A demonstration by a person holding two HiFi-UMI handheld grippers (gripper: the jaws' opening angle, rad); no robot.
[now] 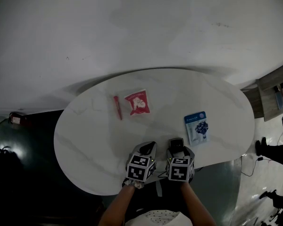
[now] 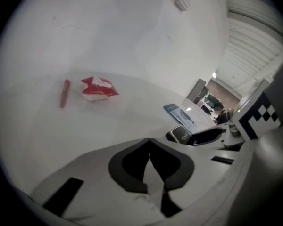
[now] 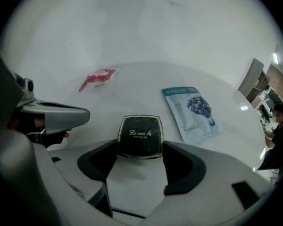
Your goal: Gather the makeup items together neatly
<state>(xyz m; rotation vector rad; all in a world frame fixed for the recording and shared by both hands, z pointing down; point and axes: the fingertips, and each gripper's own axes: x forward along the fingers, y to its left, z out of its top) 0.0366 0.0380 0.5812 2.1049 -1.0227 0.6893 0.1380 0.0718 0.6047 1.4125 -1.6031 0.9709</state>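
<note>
The near end of the black compact is hidden between the jaws of the right gripper, and whether they press on its sides cannot be told; in the head view that gripper covers most of it. The print on the blue sachet and the red packet is too small to read. A person is cut off by the head view's right edge, with only the legs showing.
</note>
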